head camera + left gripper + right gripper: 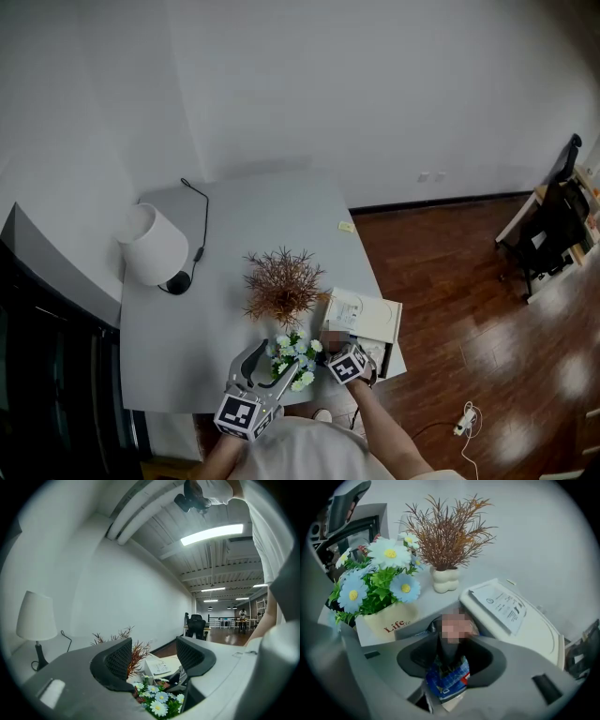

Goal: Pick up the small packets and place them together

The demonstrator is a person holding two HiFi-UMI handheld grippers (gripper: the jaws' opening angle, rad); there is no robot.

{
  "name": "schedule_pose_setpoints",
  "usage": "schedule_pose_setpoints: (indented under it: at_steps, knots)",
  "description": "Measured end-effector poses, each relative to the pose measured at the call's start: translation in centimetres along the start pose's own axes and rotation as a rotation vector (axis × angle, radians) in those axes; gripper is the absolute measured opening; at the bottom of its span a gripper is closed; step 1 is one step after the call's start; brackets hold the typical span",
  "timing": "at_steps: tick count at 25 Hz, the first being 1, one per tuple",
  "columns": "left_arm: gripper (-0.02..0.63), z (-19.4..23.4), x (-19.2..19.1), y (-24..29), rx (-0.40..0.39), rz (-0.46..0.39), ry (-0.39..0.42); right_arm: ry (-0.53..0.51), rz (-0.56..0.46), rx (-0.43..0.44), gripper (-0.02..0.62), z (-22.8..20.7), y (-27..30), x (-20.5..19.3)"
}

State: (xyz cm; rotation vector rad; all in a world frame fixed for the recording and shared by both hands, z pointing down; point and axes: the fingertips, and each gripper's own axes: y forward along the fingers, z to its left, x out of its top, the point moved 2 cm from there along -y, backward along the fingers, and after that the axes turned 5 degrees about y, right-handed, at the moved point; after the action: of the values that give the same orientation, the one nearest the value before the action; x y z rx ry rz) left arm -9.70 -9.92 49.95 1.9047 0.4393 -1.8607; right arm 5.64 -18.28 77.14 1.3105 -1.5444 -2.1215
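Note:
A small blue packet [449,679] with a red patch stands between the dark pads of my right gripper [451,656], which is shut on it; a blurred patch covers the packet's top. In the head view this gripper [339,352] points down at the grey table's [262,225] near right corner, between the flower pot and the white box. My left gripper [255,361] is at the near edge, left of the flowers. Its jaws [153,656] are open and point level over the table, with nothing between them.
A pot of blue and white daisies [377,581] stands by the front edge, with a dried reddish plant [281,286] in a white vase behind it. A flat white box [366,317] lies at the right edge and a white lamp [153,246] at the left. A small yellowish piece [346,226] lies far right.

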Motion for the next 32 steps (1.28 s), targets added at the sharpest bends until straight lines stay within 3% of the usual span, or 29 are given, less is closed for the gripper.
schedule_pose_setpoints:
  at_steps: [8,14,20,25,27,28,32]
  knots:
    - [0.304,-1.1,-0.4,1.0,-0.054,0.008,-0.008,0.222,-0.089,0.084,0.172,0.1,-3.7,-0.9]
    - [0.304,-1.7,-0.7,1.4,-0.081,0.018,-0.012,0.424,-0.22,0.152,0.167,-0.7,-6.7,-1.4]
    - [0.303,-2.5,-0.5,1.7,-0.109,0.018,-0.003,0.357,-0.145,0.102,0.173,-1.4,-5.2,-3.0]
    - [0.302,-2.8,-0.8,1.7,-0.117,0.027,0.007,0.243,-0.063,0.032,0.195,-1.3,-4.4,-3.0]
    - [0.302,-2.8,-0.8,1.7,-0.111,0.027,0.004,0.242,-0.067,0.039,0.163,-1.2,-4.6,-2.9]
    - [0.302,-2.8,-0.8,1.7,-0.108,0.027,0.002,0.248,-0.076,0.035,0.093,-1.4,-4.9,-2.9]
    - [0.302,-2.6,-0.7,1.7,-0.094,0.025,0.002,0.27,-0.176,0.001,0.074,-2.4,-7.3,-2.1]
